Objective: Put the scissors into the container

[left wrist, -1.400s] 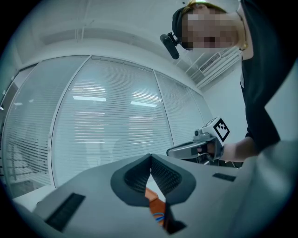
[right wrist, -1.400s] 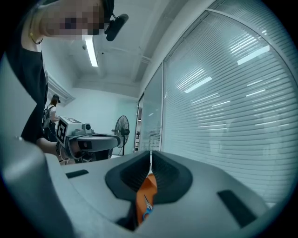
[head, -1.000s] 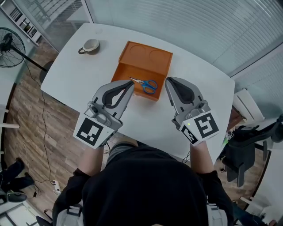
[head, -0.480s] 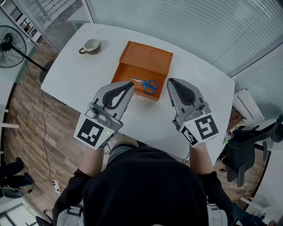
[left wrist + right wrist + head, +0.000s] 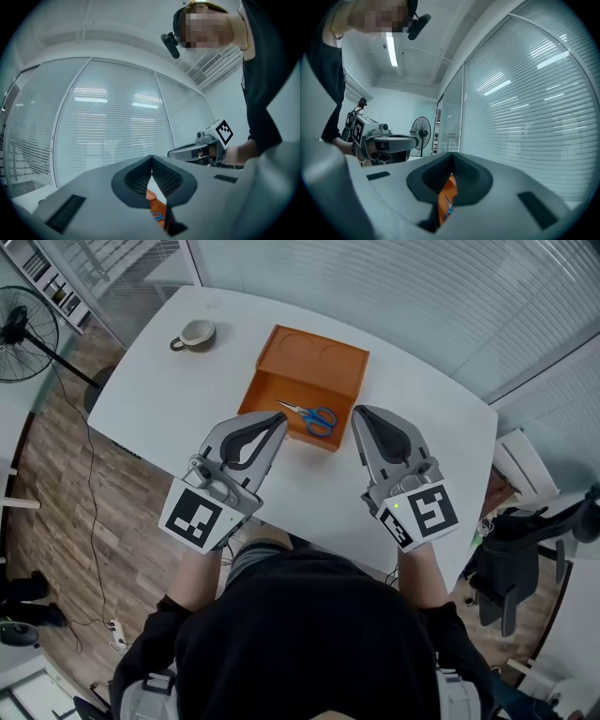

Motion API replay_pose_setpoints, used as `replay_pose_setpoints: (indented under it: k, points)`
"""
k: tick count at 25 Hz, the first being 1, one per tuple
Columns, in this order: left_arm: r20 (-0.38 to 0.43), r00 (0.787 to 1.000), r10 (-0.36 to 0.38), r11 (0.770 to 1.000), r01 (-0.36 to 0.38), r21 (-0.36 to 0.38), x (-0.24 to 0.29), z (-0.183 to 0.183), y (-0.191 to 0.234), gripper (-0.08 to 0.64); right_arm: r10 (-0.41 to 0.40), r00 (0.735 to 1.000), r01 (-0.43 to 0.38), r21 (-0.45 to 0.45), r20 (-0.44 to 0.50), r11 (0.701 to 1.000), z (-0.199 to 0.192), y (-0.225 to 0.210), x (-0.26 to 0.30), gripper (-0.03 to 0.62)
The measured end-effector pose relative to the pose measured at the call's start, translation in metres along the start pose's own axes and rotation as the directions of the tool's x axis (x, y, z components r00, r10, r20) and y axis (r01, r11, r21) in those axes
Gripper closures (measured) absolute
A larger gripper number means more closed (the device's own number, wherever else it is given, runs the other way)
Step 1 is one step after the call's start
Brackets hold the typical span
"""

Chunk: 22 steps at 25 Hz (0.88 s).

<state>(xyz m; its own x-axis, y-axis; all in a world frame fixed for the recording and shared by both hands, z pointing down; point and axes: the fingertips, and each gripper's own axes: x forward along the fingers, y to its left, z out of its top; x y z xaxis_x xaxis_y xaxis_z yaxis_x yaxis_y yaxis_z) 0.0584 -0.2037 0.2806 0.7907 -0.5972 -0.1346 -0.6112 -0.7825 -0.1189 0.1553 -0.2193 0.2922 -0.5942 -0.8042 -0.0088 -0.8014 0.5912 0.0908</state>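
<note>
Both tongs are pinched together on nothing. The left gripper (image 5: 278, 419) and right gripper (image 5: 357, 414) hover side by side over the white table (image 5: 155, 395), just where they were a second ago. The blue-handled scissors (image 5: 310, 416) lie unmoved in the orange container (image 5: 314, 357), just past the tips. A mug (image 5: 195, 334) sits far left, and a fan (image 5: 22, 329) stands on the wood floor (image 5: 56, 474).

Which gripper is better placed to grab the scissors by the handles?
Right, probably: the right gripper is next to the blue handles of the scissors, the left gripper by the blades. Both are shut and empty.
</note>
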Motion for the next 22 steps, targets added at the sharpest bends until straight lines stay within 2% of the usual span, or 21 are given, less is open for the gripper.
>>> replay_pose_setpoints:
  k: [22]
  points:
    - [0.009,1.0,0.03,1.0,-0.03,0.008,-0.0082,0.0073,0.0052,0.548,-0.001,1.0,0.001,0.001,0.003,1.0,0.0043,0.0063,-0.0025,0.589]
